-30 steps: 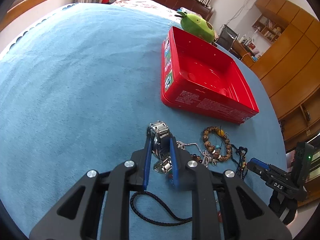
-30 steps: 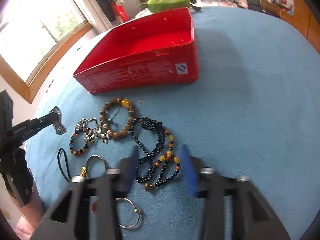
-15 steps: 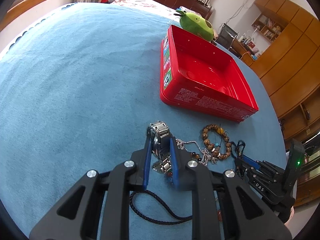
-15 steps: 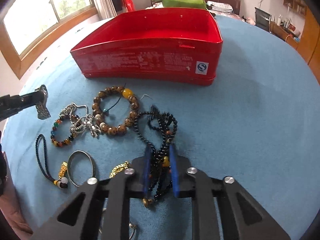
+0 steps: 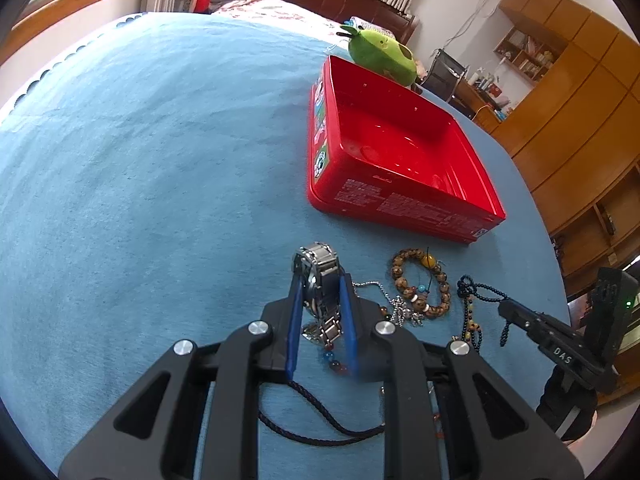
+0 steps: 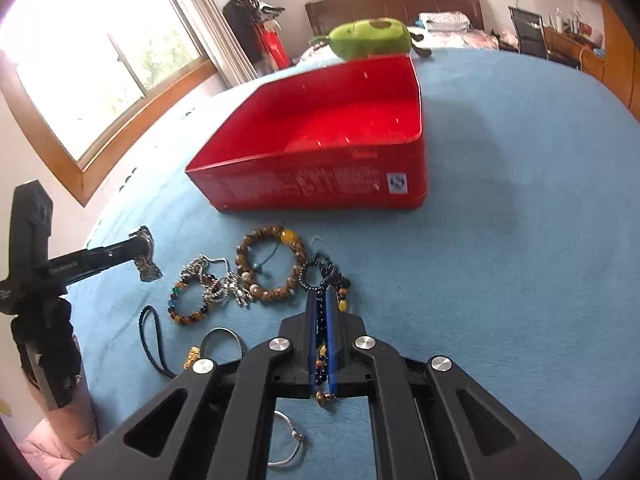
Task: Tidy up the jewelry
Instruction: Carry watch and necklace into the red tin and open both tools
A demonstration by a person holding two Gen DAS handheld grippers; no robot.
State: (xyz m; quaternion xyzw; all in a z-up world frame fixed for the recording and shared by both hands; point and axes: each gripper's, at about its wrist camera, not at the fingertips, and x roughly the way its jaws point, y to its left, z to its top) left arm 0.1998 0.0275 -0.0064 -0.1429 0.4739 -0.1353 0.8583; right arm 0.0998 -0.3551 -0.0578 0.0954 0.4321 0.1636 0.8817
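Note:
My left gripper is shut on a silver link watch and holds it just above the blue cloth; the watch also hangs from it in the right wrist view. My right gripper is shut on a black bead necklace with amber beads, whose far loop still rests on the cloth. From the left wrist view the necklace dangles from the right gripper. An open red tin stands empty just beyond the jewelry, its side wall facing me.
On the cloth lie a brown wooden bead bracelet, a silver chain, a coloured bead bracelet, a metal bangle, a dark cord and a thin silver bracelet. A green plush toy sits behind the tin.
The right gripper came down over the black bead necklace, shut on it and lifted it a little, swinging slightly. The left gripper with the watch has stayed still.

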